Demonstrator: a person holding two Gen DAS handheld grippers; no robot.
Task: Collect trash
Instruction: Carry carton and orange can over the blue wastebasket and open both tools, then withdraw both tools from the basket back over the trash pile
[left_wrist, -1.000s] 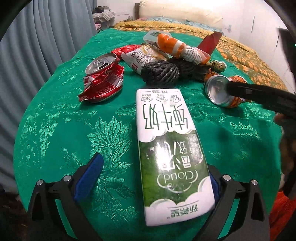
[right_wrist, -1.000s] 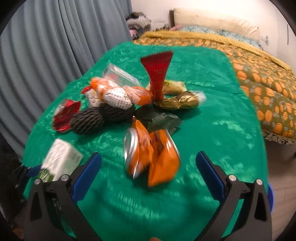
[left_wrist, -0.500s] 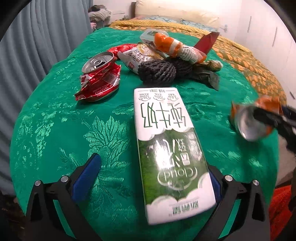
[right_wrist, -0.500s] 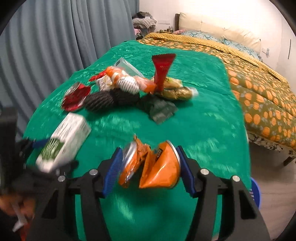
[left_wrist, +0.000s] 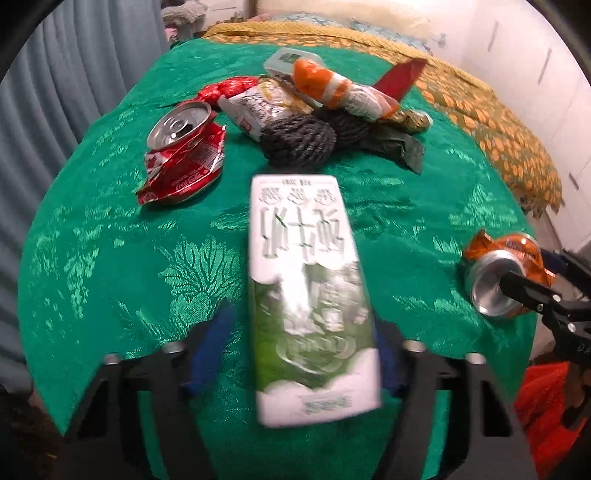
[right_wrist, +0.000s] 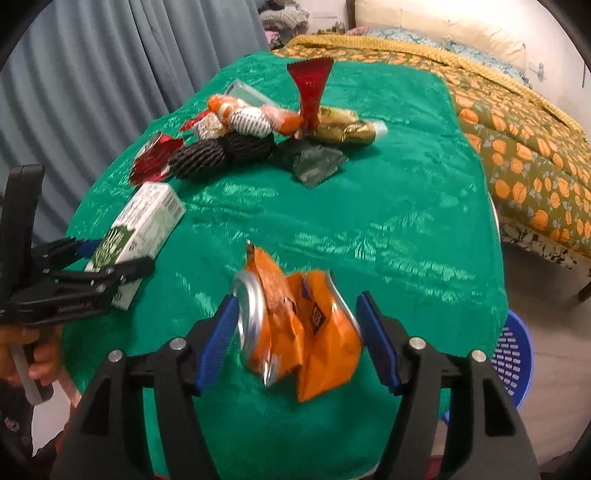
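- The milk carton (left_wrist: 310, 288) lies lengthwise on the green tablecloth (left_wrist: 110, 258), between the blue pads of the left gripper (left_wrist: 295, 354), whose jaws are closing on it; whether both pads already press is unclear through the blur.
- The crushed orange can (right_wrist: 295, 325) sits clamped in the right gripper (right_wrist: 295, 339), near the table's front edge.
- Further back: a crushed red cola can (left_wrist: 184, 158), wrappers and black foam netting (left_wrist: 295, 140) in a heap.
- A blue basket (right_wrist: 513, 362) stands on the floor beside the table.
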